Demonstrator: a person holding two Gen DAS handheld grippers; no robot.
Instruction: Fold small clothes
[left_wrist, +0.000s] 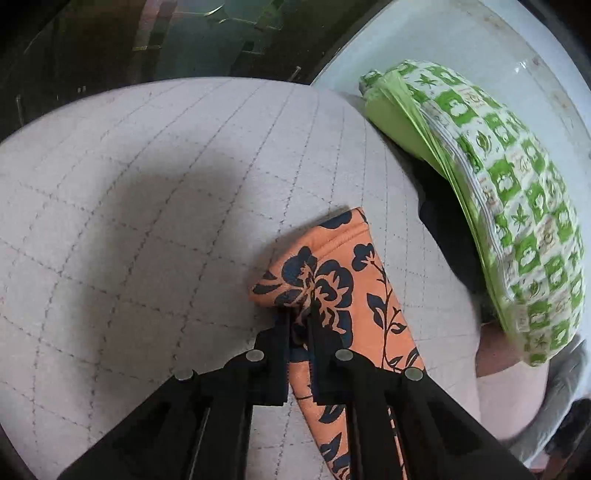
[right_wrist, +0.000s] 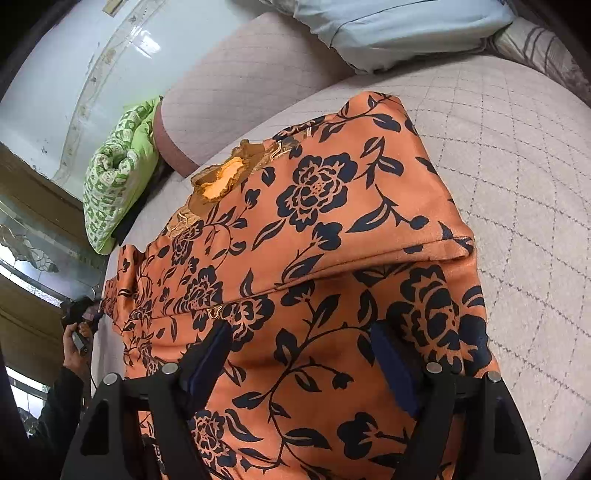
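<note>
Orange floral garment (right_wrist: 332, 229) spread on the quilted bed (right_wrist: 517, 166), already doubled once: a folded edge across the middle in the right wrist view, one layer lying over the other. Placed flat like this probably so that each fold can be pressed and kept straight against the mattress.

Left claw (left_wrist: 300, 314) pressed together, pinching a bunched corner of the same cloth (left_wrist: 332, 280) between its black fingers (left_wrist: 280, 332). Held at the corner most likely because a corner gives control of the whole edge when carried over for the next fold. Cloth rising a little from the bed at the pinch, so seemingly lifted, not only touched.

Right claw (right_wrist: 299, 354) spread wide, its two fingers (right_wrist: 212, 350) standing apart over the near part of the garment, nothing gripped between them. Possibly kept low there to steady the cloth while the other side pulls; contact with the cloth not certain.

Green patterned bundle (left_wrist: 498, 192) lying beside the bed edge near the pale wall (left_wrist: 443, 37), well apart from the work, apparently set aside. Light blue pillow (right_wrist: 388, 29) at the head of the bed.

Judged stage: middle of folding, next fold not yet made. Risk: thin cloth slipping from the pinch.
</note>
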